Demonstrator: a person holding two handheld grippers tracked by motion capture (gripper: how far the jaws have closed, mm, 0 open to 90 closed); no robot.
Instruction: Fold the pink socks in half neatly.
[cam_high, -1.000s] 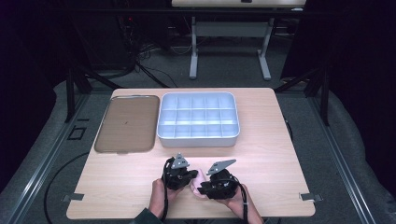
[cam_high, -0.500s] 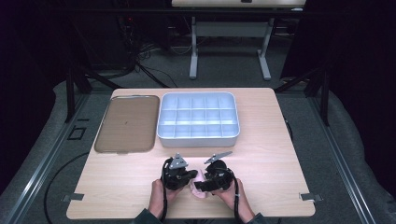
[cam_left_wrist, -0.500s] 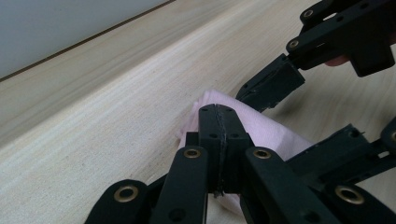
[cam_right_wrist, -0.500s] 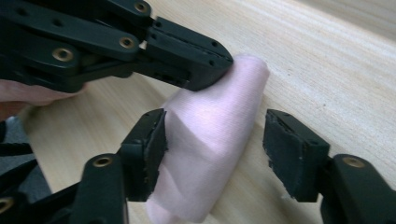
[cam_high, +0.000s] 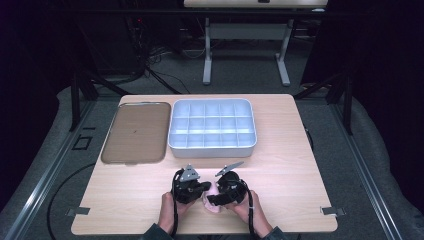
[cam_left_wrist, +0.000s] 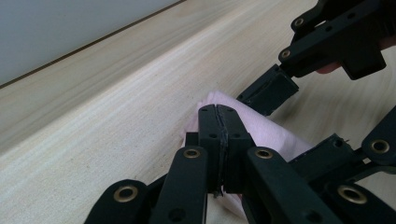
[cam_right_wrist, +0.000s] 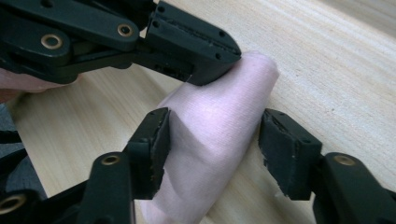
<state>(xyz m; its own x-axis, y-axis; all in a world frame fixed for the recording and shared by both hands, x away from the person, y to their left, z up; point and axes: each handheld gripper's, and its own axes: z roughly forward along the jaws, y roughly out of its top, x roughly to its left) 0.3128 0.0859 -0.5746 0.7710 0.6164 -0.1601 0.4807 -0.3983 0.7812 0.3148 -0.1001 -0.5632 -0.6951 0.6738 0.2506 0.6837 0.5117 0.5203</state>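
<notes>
A pink cloth (cam_right_wrist: 210, 140), rolled or folded into a soft tube, lies on the tabletop (cam_high: 300, 165) at about 6 o'clock, near the person's edge and between both hands.

The left gripper (cam_left_wrist: 218, 116) has its jaws pressed fully together on one end of the cloth; a thin edge of fabric seems caught between the pads. The right gripper (cam_right_wrist: 212, 140) stands about half open and straddles the roll. Its jaws have just been closing a little, with the cloth between them. One pad looks to brush the fabric on one side; the other stands just clear, so there is no firm pinch yet.

The grey compartment box (cam_high: 212, 127) sits at 12 o'clock of the hands, well apart from them, and its cells look empty. The brown tray (cam_high: 134, 131) lies at about 11 o'clock, just beside the box, and is also bare.

Judged progress: early to middle. The cloth is gathered into a roll and anchored at one end. Still to do: close the right gripper on it, then finish the fold or carry it off. Whether it is bound for the box or the tray cannot be told.
</notes>
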